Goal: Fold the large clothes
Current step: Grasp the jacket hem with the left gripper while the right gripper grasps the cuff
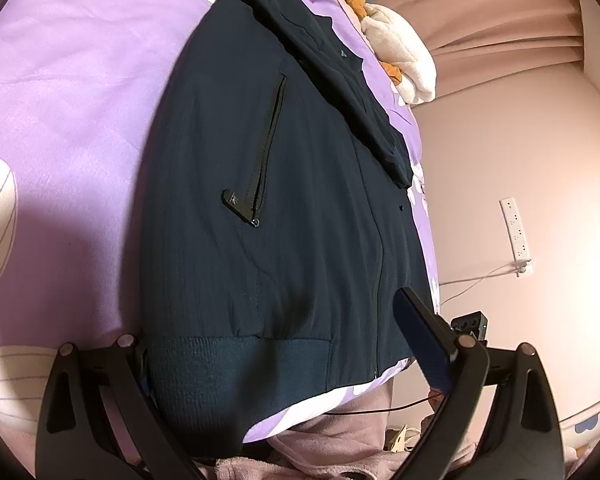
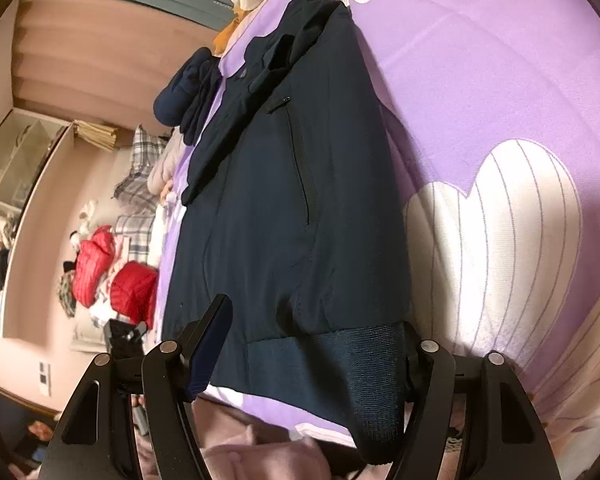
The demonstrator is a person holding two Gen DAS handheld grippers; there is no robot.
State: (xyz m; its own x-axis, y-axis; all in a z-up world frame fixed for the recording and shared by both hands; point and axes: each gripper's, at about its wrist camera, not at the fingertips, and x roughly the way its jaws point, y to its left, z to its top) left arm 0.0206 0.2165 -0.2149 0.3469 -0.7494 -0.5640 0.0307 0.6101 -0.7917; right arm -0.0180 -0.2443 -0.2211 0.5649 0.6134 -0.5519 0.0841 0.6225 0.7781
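Note:
A dark navy zip jacket [image 1: 300,184] lies flat on a purple flowered bedsheet [image 1: 80,80], sleeves folded over its upper part, ribbed hem nearest me. My left gripper [image 1: 284,344] is open, its jaws straddling the hem's left part; the left finger is hidden under the ribbed band. In the right wrist view the jacket [image 2: 292,200] runs away from me. My right gripper [image 2: 312,352] is open, its jaws astride the hem's right corner [image 2: 364,380], which drapes over the right finger.
A white and orange plush toy [image 1: 400,52] lies at the bed's far end. Another dark garment [image 2: 188,92] sits beside the jacket's collar. Red jackets [image 2: 112,276] and plaid cloth lie on the floor. A power strip [image 1: 516,232] hangs on the pink wall. Pink fleece [image 2: 252,452] lies below the bed edge.

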